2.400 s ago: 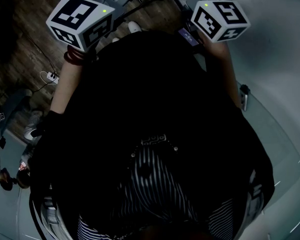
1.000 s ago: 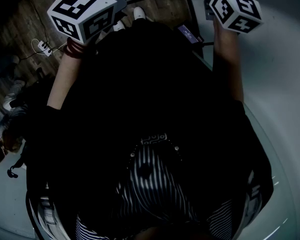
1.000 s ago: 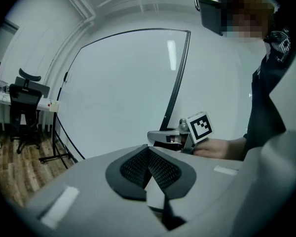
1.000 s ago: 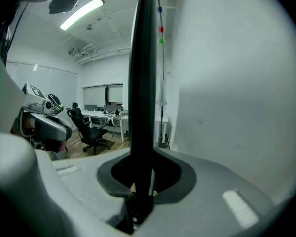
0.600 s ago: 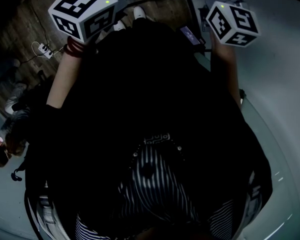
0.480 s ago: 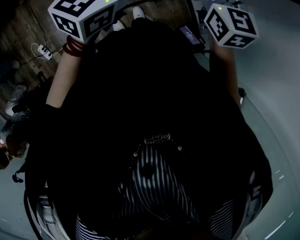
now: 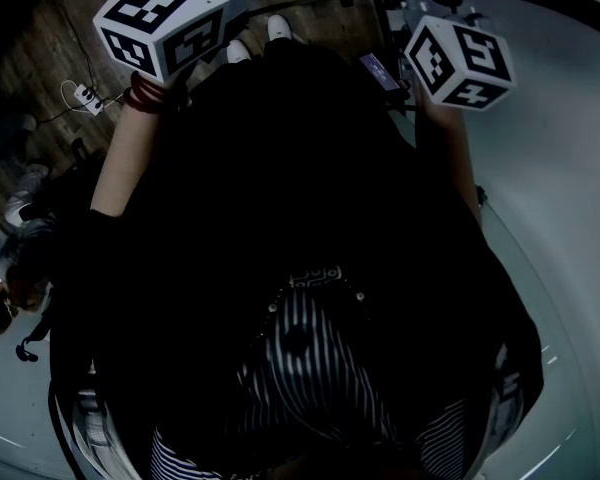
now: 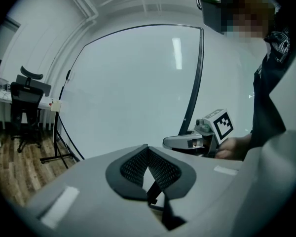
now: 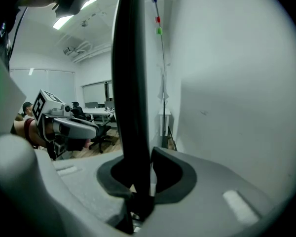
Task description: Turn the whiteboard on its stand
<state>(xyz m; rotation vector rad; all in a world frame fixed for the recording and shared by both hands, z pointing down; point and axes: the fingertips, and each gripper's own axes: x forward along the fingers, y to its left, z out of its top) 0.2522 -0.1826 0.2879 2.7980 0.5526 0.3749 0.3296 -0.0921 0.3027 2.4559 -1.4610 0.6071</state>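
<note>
Wooden floor (image 8: 10,174), office chair (image 8: 25,100), power strip (image 7: 85,95), whiteboard (image 8: 138,88) ahead

The large white whiteboard panel (image 8: 138,83) is smooth and glossy; a ceiling lamp shows in it as a bright streak at 12 o'clock in the left gripper view. Its thin black frame (image 9: 130,83) is smooth with a dull sheen, and I cannot tell whether it is metal or plastic. The left gripper (image 8: 147,149) and the right gripper (image 9: 138,157) have matt grey plastic shells. The left one's black pads (image 8: 132,168) carry a fine dotted, rubbery texture. The white marker cube (image 7: 160,23) is matt with printed black squares. The brown plank floor (image 8: 12,169), at 8 o'clock, shows wood grain. The person's black top (image 7: 280,188) is matt cloth.
</note>
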